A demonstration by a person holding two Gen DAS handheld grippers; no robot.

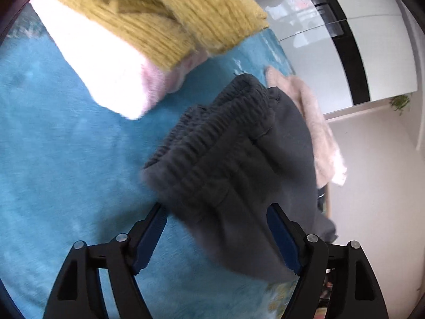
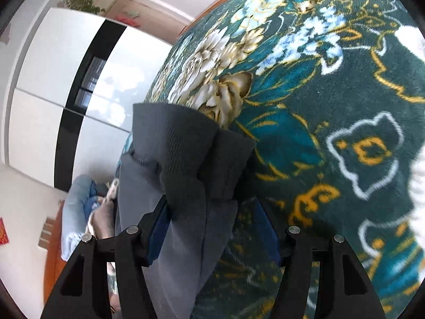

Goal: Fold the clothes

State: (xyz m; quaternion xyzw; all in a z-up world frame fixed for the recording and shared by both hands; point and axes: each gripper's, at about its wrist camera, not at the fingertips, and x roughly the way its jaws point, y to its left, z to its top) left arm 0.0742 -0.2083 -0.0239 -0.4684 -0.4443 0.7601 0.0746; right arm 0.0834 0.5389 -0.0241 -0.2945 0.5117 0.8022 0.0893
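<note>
Although fabric hides the tips of both tools, the left gripper (image 1: 216,212) has its jaws spread wide around the elastic waistband of the dark grey trousers (image 1: 233,146), above the blue blanket (image 1: 66,159). The right gripper (image 2: 209,207), also spread, has a ribbed cuff (image 2: 186,143) bunched between its pads; whether either actually pinches is unclear. At 11 o'clock in the left view lies a blurred yellow knit (image 1: 172,13) on a white-pink folded piece (image 1: 106,63); at 3 o'clock, a beige garment (image 1: 316,122) is half covered.

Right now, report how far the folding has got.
Done: a folded stack sits on the blue blanket, mustard knit sweater atop a pink-white garment. In hand: the dark grey sweatpants, left tongs around the waistband, right tongs around a ribbed cuff. Left: folding these, plus the beige garment.
</note>
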